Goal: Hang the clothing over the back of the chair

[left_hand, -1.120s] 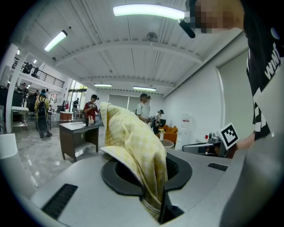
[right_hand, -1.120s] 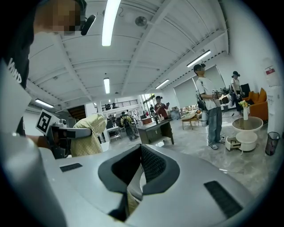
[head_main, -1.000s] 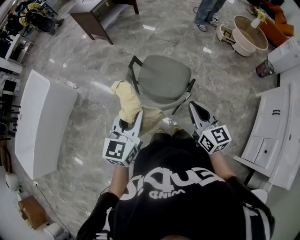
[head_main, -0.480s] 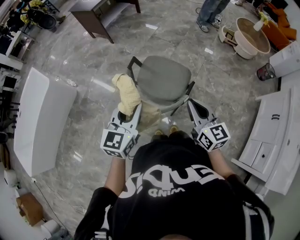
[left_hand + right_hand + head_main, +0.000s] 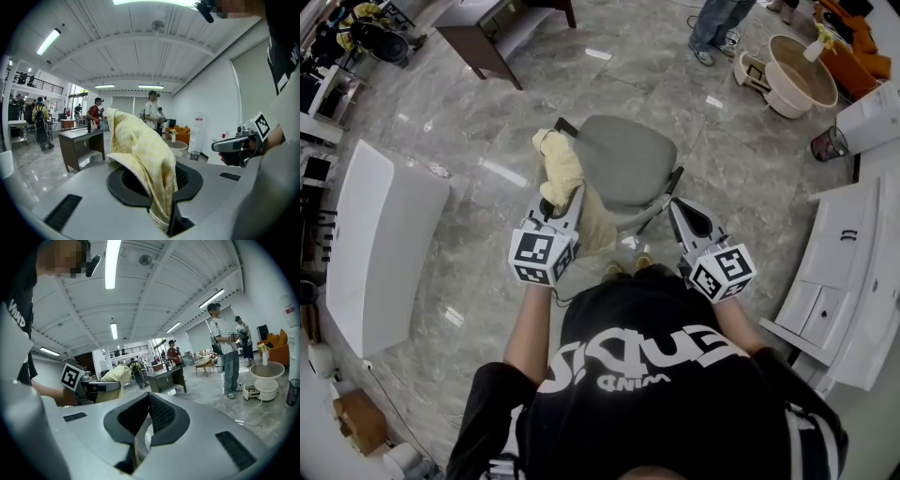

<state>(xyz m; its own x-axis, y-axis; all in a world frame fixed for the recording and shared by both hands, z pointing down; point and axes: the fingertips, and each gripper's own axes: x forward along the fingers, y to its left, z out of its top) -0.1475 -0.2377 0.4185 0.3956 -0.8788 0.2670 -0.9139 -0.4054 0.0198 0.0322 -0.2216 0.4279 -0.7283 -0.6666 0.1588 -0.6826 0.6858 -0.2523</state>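
A grey chair (image 5: pixel 623 164) stands on the floor just ahead of me, its back towards me. My left gripper (image 5: pixel 567 204) is shut on a pale yellow piece of clothing (image 5: pixel 561 169), which bunches up above the jaws and hangs down beside the chair's left side. In the left gripper view the yellow clothing (image 5: pixel 140 145) is pinched in that gripper (image 5: pixel 159 187) and drapes over the pads. My right gripper (image 5: pixel 684 214) hovers at the chair's right rear corner, jaws together with nothing in them. It shows as the right gripper (image 5: pixel 227 146) from the left one.
A white table (image 5: pixel 384 244) stands to the left and a dark wooden desk (image 5: pixel 487 33) at the back left. White cabinets (image 5: pixel 844 262) line the right side. Beige tubs (image 5: pixel 797 70), a bin (image 5: pixel 827 142) and a person's legs (image 5: pixel 712 23) are beyond the chair.
My left gripper has moved forward with the clothing, up along the chair's left side. The right gripper has shifted only slightly towards the chair.
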